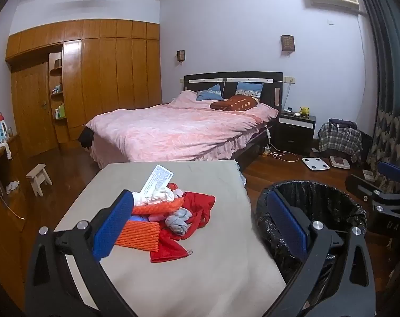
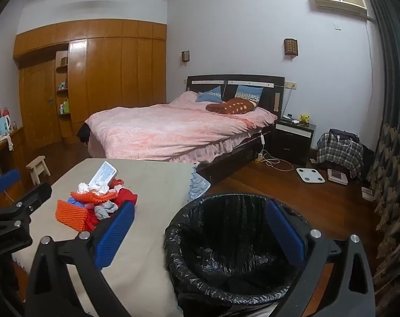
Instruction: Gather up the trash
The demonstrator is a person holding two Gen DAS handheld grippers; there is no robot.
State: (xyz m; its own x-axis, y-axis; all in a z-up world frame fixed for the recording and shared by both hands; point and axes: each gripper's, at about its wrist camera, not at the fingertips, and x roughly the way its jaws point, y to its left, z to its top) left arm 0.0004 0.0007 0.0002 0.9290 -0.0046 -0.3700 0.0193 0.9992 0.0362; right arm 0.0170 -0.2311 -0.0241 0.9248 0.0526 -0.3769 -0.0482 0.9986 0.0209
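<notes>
Trash pile (image 1: 170, 211) ahead, left gripper (image 1: 200, 227) apparently clear.

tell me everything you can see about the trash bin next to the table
The trash bin is round, lined with a crinkled glossy black plastic bag folded over its rim. It stands upright on the wooden floor, close beside the right edge of the cloth-covered table; whether they touch is unclear. Its mouth is open and nothing but dark liner shows inside. The bin's own wall is hidden under the bag. The right tool hangs open in front of it, apparently not touching it.
</notes>
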